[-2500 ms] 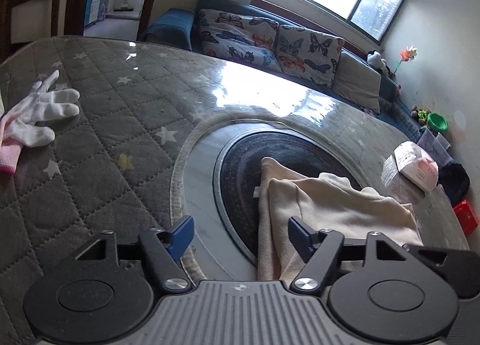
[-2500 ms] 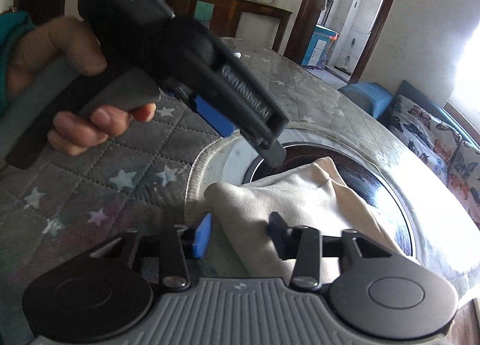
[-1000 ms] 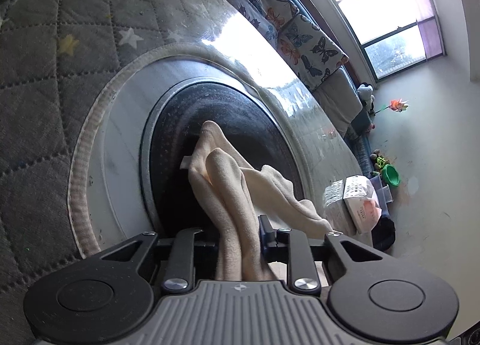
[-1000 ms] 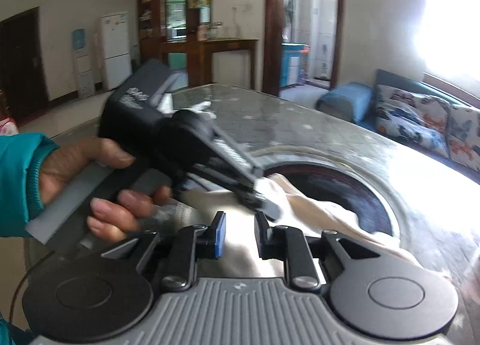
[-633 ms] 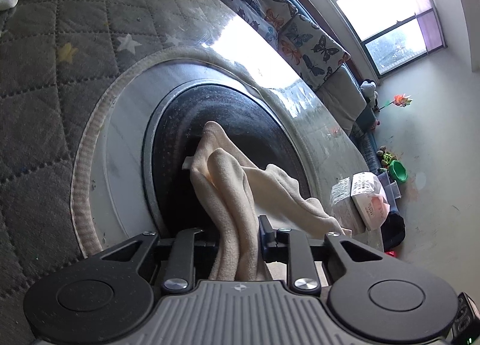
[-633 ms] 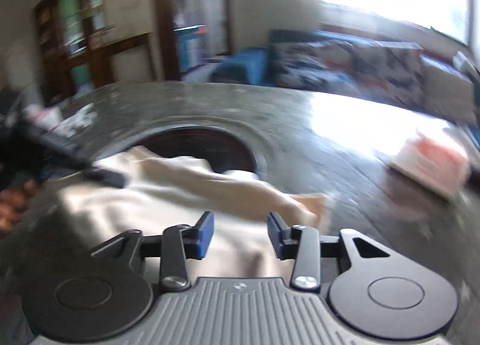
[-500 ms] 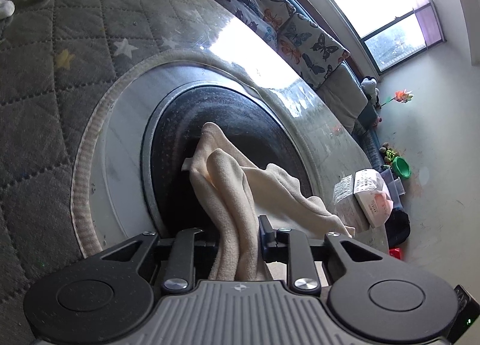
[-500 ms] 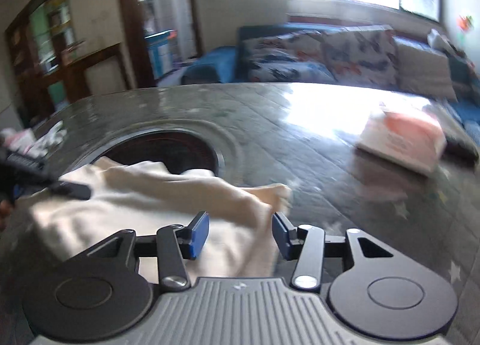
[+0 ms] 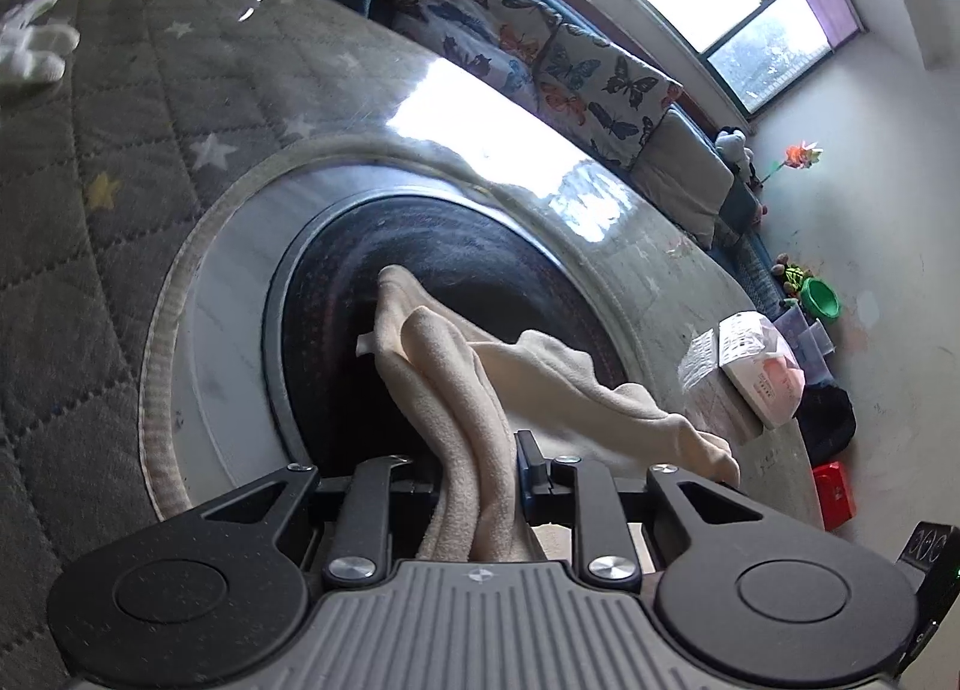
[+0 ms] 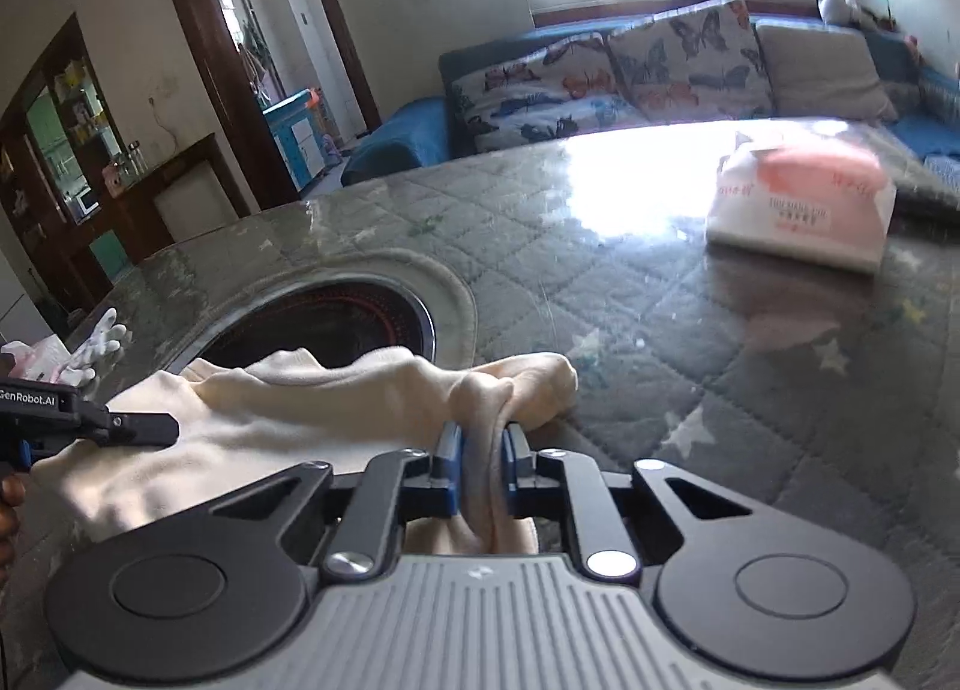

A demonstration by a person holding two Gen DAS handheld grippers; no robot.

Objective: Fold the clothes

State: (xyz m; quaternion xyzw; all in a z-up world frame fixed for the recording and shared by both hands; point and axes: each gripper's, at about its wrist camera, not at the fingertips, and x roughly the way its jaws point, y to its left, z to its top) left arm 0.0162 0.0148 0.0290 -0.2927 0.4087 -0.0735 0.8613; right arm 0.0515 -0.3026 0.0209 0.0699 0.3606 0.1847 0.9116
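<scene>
Since half a second ago our right gripper [image 10: 483,471] has closed its blue pads on a bunched corner of the cream garment [image 10: 336,390]; before, those pads stood apart just above the cloth.

Going from left to right in the right wrist view: a white glove [image 10: 99,345] lies at the far left of the quilted star-patterned table cover [image 10: 750,390]. Just below it our left gripper [image 10: 129,429] reaches in from the left edge, its dark tip resting on the garment's left side. The garment stretches across the table between the two grippers, lying partly over the dark round inset [image 10: 336,318] in the tabletop. At the centre, the right gripper's jaws are nearly together, with a fold of cloth squeezed between them. Farther right, a pink and white tissue pack [image 10: 798,204] sits on the cover, well apart from the cloth.

In the left wrist view, the left gripper [image 9: 480,474] is clamped on a thick ridge of the same garment [image 9: 456,378], which rises out of its jaws and drapes over the dark inset [image 9: 480,246]. The tissue pack [image 9: 759,366] lies to the right.
</scene>
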